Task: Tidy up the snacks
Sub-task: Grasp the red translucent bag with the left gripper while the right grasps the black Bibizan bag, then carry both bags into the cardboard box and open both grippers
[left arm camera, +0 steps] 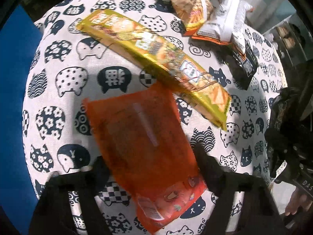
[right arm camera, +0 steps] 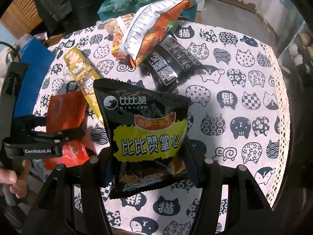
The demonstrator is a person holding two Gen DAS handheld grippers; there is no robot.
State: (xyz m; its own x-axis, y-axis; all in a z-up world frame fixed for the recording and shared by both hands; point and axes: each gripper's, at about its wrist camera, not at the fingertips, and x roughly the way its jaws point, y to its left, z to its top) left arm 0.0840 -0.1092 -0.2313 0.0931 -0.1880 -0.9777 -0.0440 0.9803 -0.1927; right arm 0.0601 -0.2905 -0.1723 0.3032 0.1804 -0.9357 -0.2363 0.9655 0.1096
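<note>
Seen from the left wrist, the left hand-held gripper [left arm camera: 150, 174] points almost straight down at the surface [left arm camera: 64, 105], which is covered with a cloth printed all over with cat heads. Its two dark fingers stand on either side of an orange snack packet [left arm camera: 140, 143]; whether the pads actually press on the packet I cannot tell, as this part is blurred. The packet reaches from between the fingers toward the middle of the surface. Just beyond its far end a long yellow snack pack [left arm camera: 156, 64] lies slantwise across the middle. Toward the far edge sits a heap of bags: an orange-and-gold bag [left arm camera: 187, 5], a white bag [left arm camera: 225, 25] leaning on it, and a black packet [left arm camera: 245, 62] beside them.

From the right wrist, the right hand-held gripper [right arm camera: 145, 156] is pinching a black noodle snack bag [right arm camera: 144, 129] with a yellow label, gripped by its lower part with its top reaching away from the camera. Behind it lie the yellow pack [right arm camera: 82, 72], the white bag [right arm camera: 142, 31] and the black packet [right arm camera: 172, 62] near the far edge. On the left side of this view the other hand-held gripper [right arm camera: 64, 129] hangs over the orange packet [right arm camera: 64, 107], with a person's fingers [right arm camera: 11, 178] on its handle.
</note>
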